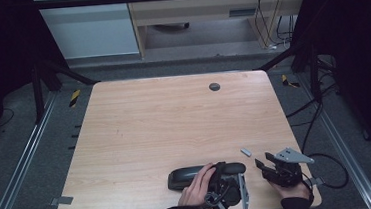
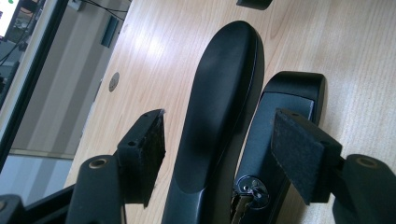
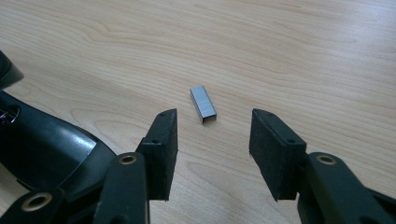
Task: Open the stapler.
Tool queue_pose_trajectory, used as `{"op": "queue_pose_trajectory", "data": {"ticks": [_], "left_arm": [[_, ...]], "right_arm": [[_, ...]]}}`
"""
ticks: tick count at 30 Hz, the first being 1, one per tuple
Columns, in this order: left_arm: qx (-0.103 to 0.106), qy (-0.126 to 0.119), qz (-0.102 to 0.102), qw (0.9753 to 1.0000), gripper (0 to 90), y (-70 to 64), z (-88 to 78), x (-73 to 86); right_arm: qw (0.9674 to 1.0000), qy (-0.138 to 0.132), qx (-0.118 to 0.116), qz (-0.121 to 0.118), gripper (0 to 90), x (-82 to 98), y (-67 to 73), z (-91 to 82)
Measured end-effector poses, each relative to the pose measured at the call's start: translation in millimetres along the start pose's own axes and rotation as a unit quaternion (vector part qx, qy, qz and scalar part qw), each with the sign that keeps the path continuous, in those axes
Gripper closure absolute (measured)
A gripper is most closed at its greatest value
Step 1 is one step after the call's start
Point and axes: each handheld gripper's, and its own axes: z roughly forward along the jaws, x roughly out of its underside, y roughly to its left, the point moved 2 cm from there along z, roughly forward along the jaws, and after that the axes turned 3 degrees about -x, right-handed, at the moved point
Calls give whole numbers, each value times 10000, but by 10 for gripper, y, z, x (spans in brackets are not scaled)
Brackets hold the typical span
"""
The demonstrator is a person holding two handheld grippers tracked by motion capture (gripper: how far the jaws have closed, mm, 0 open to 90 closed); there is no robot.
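- Staple strip [image 3: 203, 104]: small, stiff metal, light and slick; lies on worktop [image 1: 174, 120] at approx 11 o'clock from the right hand-held gripper [image 1: 264, 164]. We'd pinch it across its long sides.
- Stapler [image 2: 217, 107]: hard black plastic, heavier; near front edge, approx 6 o'clock.
- Right hand-held gripper released, low, jaws straddling the strip w/o contact.
- Left hand-held gripper [image 2: 219, 154] released around stapler, pads clear.
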Motion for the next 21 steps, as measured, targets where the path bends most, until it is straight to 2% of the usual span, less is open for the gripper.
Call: {"op": "queue_pose_trajectory", "data": {"ticks": [8, 16, 21], "left_arm": [[-1, 87, 67, 9999, 351, -10, 57, -4], [-65, 187, 176, 9997, 362, -42, 120, -5], [-181, 227, 260, 9992, 387, -55, 149, -3]], "right_arm": [[9999, -110, -17, -91, 539, -5, 1, -9], [9999, -44, -78, -66, 567, -3, 4, 2], [9999, 1, -112, -69, 588, -3, 14, 3]]}}
